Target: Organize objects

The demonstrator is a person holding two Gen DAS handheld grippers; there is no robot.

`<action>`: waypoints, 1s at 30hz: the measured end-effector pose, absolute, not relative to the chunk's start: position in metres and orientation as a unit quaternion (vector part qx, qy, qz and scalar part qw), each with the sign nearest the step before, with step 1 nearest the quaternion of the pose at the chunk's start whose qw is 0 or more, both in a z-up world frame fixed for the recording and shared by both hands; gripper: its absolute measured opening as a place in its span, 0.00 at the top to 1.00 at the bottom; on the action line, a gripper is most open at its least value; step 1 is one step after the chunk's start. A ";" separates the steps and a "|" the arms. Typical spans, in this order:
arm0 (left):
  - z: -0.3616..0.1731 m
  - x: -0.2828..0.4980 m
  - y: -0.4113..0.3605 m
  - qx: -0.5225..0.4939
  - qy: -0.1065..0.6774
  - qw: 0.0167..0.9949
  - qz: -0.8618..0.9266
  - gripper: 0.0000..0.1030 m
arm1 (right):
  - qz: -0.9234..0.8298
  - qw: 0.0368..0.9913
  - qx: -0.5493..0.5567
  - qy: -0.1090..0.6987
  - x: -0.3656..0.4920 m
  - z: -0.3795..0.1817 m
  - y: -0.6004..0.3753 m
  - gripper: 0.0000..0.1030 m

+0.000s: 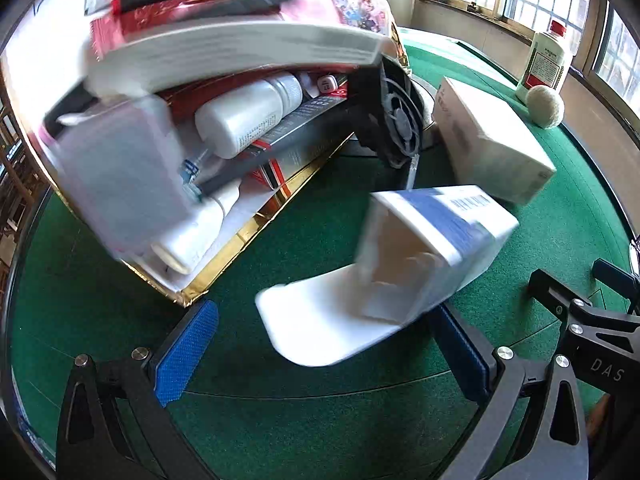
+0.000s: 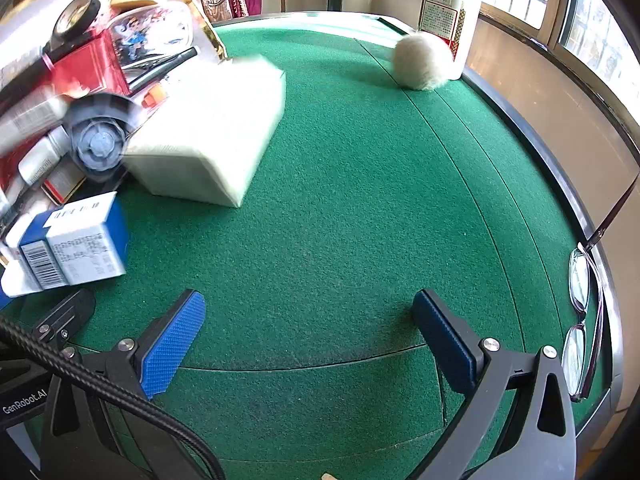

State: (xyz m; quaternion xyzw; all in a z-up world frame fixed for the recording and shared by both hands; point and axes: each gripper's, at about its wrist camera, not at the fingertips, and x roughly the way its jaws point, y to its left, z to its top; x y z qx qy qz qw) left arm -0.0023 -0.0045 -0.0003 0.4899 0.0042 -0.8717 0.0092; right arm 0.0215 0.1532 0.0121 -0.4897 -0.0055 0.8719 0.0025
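Note:
A small blue-and-white carton lies on the green felt with its white flap open toward me. My left gripper is open, its blue pads either side of the flap and touching nothing. Behind stands a gold-edged box crammed with white bottles, a red pack and a book. My right gripper is open over bare felt. From the right wrist, the same carton sits far left, and a white box lies beyond it.
A black fan leans by the gold-edged box, next to the white box. A fuzzy ball and a red-capped white bottle stand at the far table edge. Glasses lie on the right rim.

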 end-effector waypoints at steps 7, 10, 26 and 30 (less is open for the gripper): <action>0.000 -0.003 -0.005 0.490 0.004 0.009 -0.872 0.01 | 0.872 0.003 -0.490 -0.005 0.016 0.012 0.151 0.00; 0.000 -0.004 -0.005 0.490 0.004 0.009 -0.872 0.01 | 0.872 0.003 -0.490 -0.005 0.016 0.012 0.150 0.00; 0.000 0.002 -0.008 0.489 0.003 0.009 -0.872 0.01 | 0.872 0.003 -0.490 -0.005 0.015 0.012 0.144 0.00; 0.000 0.002 -0.008 0.489 0.003 0.008 -0.872 0.01 | 0.872 0.003 -0.490 -0.005 0.015 0.012 0.144 0.00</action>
